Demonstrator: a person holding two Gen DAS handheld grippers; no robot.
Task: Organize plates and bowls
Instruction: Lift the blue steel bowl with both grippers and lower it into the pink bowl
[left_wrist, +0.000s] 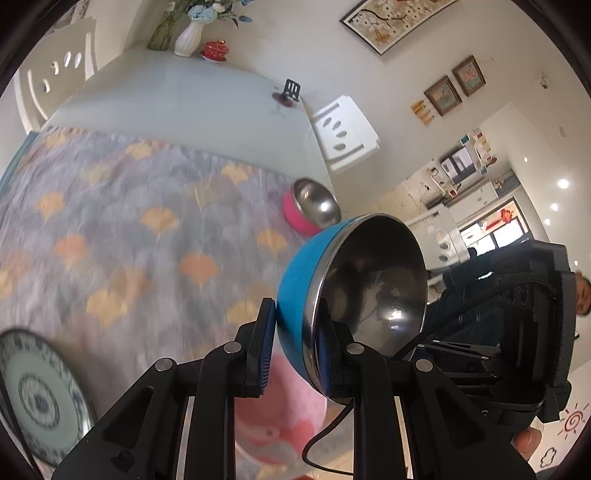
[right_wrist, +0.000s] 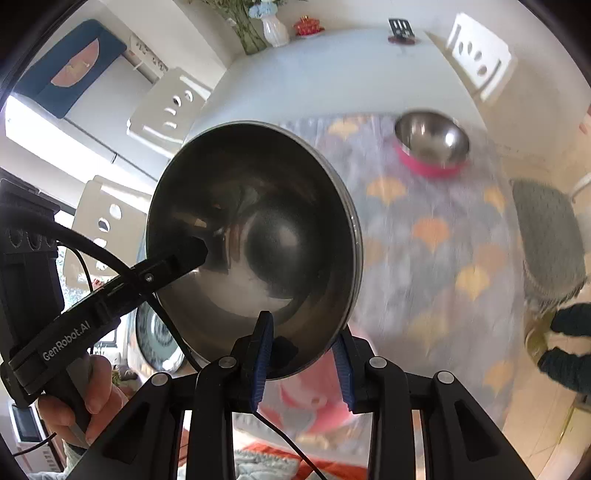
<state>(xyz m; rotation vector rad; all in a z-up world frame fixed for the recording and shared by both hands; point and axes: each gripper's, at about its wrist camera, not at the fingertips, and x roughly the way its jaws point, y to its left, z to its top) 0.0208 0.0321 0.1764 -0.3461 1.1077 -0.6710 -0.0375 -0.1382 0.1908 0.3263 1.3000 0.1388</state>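
— What is the left gripper (left_wrist: 293, 341) doing?
— It is clamping the rim of the blue bowl (left_wrist: 299, 273), holding it tilted in the air above the patterned cloth (left_wrist: 147, 221).
— And the right gripper (right_wrist: 301, 363)?
— Its fingers are straddling the same bowl's rim, though I cannot tell if they are gripping.
— The other dishes?
— The pink bowl (left_wrist: 310, 210) is sitting near the table's right edge, the patterned plate (left_wrist: 37, 398) near its front left corner.

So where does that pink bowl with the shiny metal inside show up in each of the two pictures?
Left wrist view: the pink bowl sits right of centre on the patterned cloth, just above the blue bowl held in the left gripper.
Right wrist view: it sits upper right, near the cloth's far edge.
Shared landmark: the white vase at the table's far end.
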